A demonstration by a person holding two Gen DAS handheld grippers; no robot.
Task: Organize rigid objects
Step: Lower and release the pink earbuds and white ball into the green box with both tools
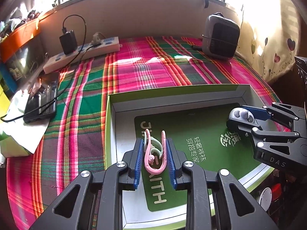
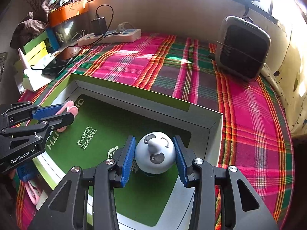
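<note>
- The pink-and-green plaid tablecloth (image 1: 134, 71) fills the middle of both views; a dark grey boxy heater (image 2: 243, 49) stands at upper right and a white power strip (image 1: 82, 55) at upper left.
- The shallow green-and-white cardboard box lid (image 1: 172, 93), printed inside with a green panel, takes up the lower centre and serves as the collecting tray.
- The right gripper (image 2: 155, 154) sits at lower centre of its own view, its blue pads touching both sides of the round pale-grey panda-faced toy (image 2: 155, 153), which is over the lid's right part; whether it rests on the floor cannot be told.
- The left gripper (image 1: 155, 158) holds narrow around the pink and mint plastic clips (image 1: 154, 151) over the lid's left part.
- Judged step: placing both loads in the lid. Next calls for lowering, then widening each pair of jaws gently so the round toy does not roll.
</note>
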